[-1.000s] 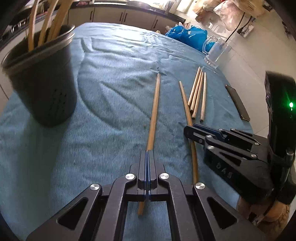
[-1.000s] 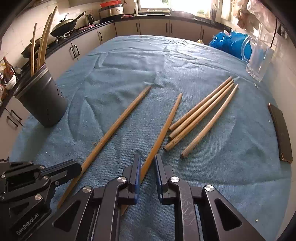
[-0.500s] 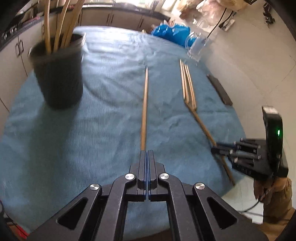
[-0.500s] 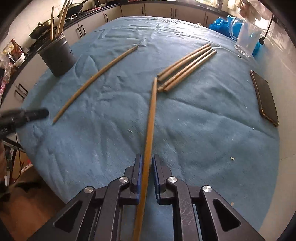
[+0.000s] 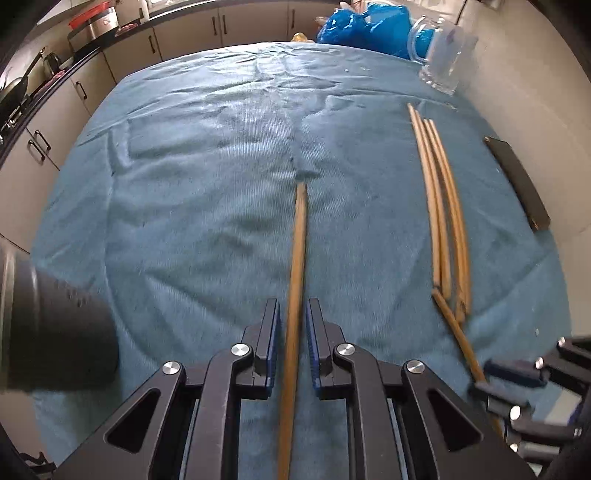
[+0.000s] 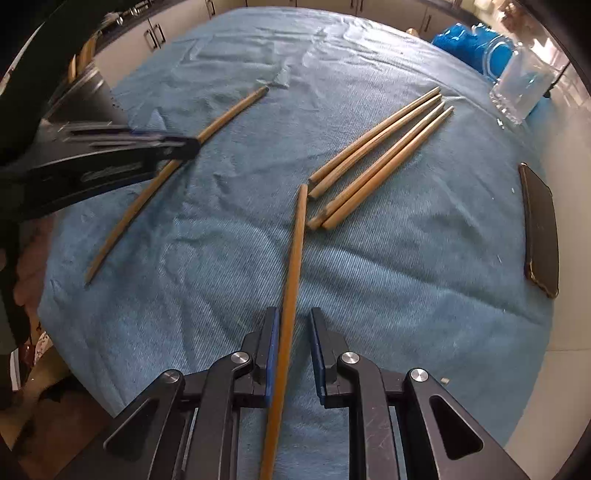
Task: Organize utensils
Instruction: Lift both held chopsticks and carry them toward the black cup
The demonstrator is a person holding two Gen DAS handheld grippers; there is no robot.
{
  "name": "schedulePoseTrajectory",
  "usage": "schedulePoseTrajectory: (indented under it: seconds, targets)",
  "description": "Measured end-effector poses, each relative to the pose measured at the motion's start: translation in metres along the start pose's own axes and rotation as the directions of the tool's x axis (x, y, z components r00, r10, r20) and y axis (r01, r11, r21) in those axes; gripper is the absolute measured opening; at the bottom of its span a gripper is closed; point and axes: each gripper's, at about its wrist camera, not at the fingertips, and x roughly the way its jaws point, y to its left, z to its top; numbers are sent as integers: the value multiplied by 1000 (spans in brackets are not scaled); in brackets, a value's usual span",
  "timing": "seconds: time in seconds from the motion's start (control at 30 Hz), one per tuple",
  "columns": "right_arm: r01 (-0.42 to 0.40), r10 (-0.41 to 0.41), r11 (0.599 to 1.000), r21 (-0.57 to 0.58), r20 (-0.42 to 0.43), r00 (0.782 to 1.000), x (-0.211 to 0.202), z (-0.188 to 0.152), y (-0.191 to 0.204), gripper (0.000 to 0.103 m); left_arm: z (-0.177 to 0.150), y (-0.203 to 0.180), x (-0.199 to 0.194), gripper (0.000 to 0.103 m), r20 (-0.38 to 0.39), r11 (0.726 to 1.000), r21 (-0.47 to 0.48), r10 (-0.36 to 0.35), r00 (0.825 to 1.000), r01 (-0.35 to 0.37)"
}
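Long wooden sticks lie on a blue cloth. One stick runs between the fingers of my left gripper, whose jaws stand slightly apart around it. Another stick runs between the fingers of my right gripper, jaws apart, the stick resting against the left pad. Several more sticks lie bundled ahead; they also show in the left wrist view. The dark perforated utensil holder stands at the left. In the right wrist view the left gripper straddles its stick.
A glass mug and blue plastic bags are at the far right edge. A dark phone lies on the cloth at the right. Kitchen cabinets line the left side. The table edge drops off close to both grippers.
Both grippers' jaws have opened from pinching the sticks. Both have come back low over the cloth, with the sticks lying between the fingers.
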Motion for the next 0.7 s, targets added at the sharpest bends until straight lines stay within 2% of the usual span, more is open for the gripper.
schedulePoseTrajectory:
  seconds: [0.2,0.37,0.4,0.47,0.53,0.57,0.63,0.7]
  targets:
    - [4,-3,1000,12,-61,998,8,20,-6,17,24,1,10,13,-36,999,-39,-37,999,35]
    - [15,-14,1000,24,-66,998,14,36,-6,17,27,9,12,13,-42,995,-54,-85,995,83]
    - [18,-16,1000,24,-64,998,16,39,-6,17,26,9,11,13,-41,994,-53,-93,995,91]
    - [25,-24,999,22,-57,998,16,40,-4,17,24,9,11,7,-37,996,-34,-89,995,87]
    - [30,-30,1000,6,-47,998,16,42,-1,13,19,13,8,6,-25,993,-50,-105,994,104]
    - [36,-37,999,-6,-37,999,16,42,2,8,16,16,5,6,-16,992,-61,-115,993,114]
    - [51,-51,999,-14,-12,999,16,41,8,8,6,20,-8,6,25,987,-73,-144,989,146]
    - [16,-16,1000,-4,29,999,12,36,10,8,-3,24,-21,6,55,978,-88,-184,981,189]
